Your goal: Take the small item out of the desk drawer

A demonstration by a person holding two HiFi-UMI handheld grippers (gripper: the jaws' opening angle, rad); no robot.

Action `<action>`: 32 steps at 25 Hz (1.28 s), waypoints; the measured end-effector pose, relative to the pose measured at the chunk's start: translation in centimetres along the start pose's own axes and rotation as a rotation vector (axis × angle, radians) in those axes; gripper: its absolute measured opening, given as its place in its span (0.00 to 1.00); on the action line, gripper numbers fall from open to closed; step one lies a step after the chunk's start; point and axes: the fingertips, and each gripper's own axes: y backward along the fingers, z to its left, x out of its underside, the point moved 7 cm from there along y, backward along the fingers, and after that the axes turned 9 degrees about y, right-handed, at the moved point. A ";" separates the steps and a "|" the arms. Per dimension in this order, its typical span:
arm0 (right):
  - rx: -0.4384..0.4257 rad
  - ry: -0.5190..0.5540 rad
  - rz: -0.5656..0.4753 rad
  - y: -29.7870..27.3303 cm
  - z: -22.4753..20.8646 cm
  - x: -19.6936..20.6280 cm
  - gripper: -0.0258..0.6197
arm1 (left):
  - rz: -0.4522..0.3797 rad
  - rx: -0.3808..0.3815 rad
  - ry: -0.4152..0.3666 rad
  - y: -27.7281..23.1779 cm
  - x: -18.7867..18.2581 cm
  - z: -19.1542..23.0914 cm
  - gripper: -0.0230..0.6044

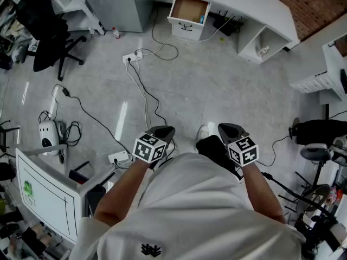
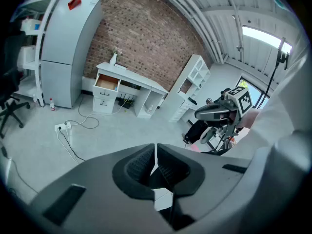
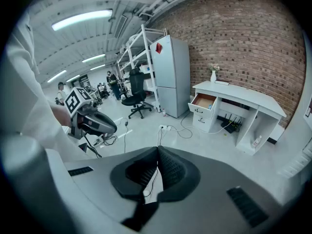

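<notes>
A white desk (image 1: 238, 7) stands far across the floor, against a brick wall. Its top drawer (image 1: 189, 10) is pulled open, showing a brown bottom and a small bluish item (image 1: 201, 19) at the right edge. The same open drawer appears in the left gripper view (image 2: 107, 82) and the right gripper view (image 3: 204, 100). Both grippers are held close to the person's body, far from the desk. My left gripper (image 1: 164, 130) is shut and empty, its pads (image 2: 146, 161) meeting. My right gripper (image 1: 227, 128) is also shut with nothing in it.
Cables and a power strip (image 1: 133, 57) trail over the floor between me and the desk. A black office chair (image 1: 46, 37) and a grey fridge (image 1: 116, 4) stand at the left. White shelving (image 1: 320, 75) is at the right, a white cabinet (image 1: 43, 194) at my near left.
</notes>
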 end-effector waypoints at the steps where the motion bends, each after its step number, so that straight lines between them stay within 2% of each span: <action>1: -0.005 0.000 0.001 -0.2 -0.9 -0.1 0.09 | 0.007 -0.007 0.001 -0.7 -0.4 0.1 0.09; 4: -0.020 0.003 0.004 -1.0 -4.3 -0.6 0.09 | 0.016 -0.023 -0.002 -3.2 -2.7 0.4 0.09; 7: -0.040 0.001 0.001 -2.5 -8.9 -1.8 0.09 | 0.017 -0.033 -0.005 -6.0 -6.7 0.3 0.09; 11: -0.113 0.043 -0.027 -3.9 -15.5 -4.9 0.09 | 0.007 -0.058 0.013 -9.7 -12.2 -1.1 0.09; 16: -0.201 0.124 -0.042 -6.1 -24.4 -8.6 0.09 | 0.015 -0.052 -0.002 -15.6 -21.6 -2.0 0.09; 18: -0.211 0.144 -0.049 -6.2 -28.0 -9.5 0.10 | 0.010 -0.075 -0.023 -17.7 -25.3 -2.6 0.09; 19: -0.211 0.143 -0.057 -6.5 -29.8 -9.6 0.14 | 0.006 -0.097 -0.043 -18.9 -26.9 -2.6 0.09; 20: -0.209 0.135 -0.061 -7.0 -31.6 -9.5 0.22 | 0.000 -0.120 -0.057 -20.1 -28.4 -2.4 0.09; 21: -0.207 0.123 -0.061 -7.6 -33.3 -9.2 0.24 | -0.004 -0.141 -0.060 -21.3 -29.7 -2.1 0.09; 26: -0.205 0.029 -0.043 -10.6 -40.2 -8.2 0.23 | 0.024 -0.166 -0.054 -27.5 -35.2 1.2 0.10; 30: -0.157 -0.051 -0.031 -12.7 -44.2 -7.5 0.19 | 0.026 -0.173 -0.043 -32.3 -39.1 4.7 0.10; 32: -0.131 -0.090 -0.030 -13.3 -45.6 -7.7 0.18 | 0.037 -0.163 -0.027 -34.5 -41.1 6.7 0.16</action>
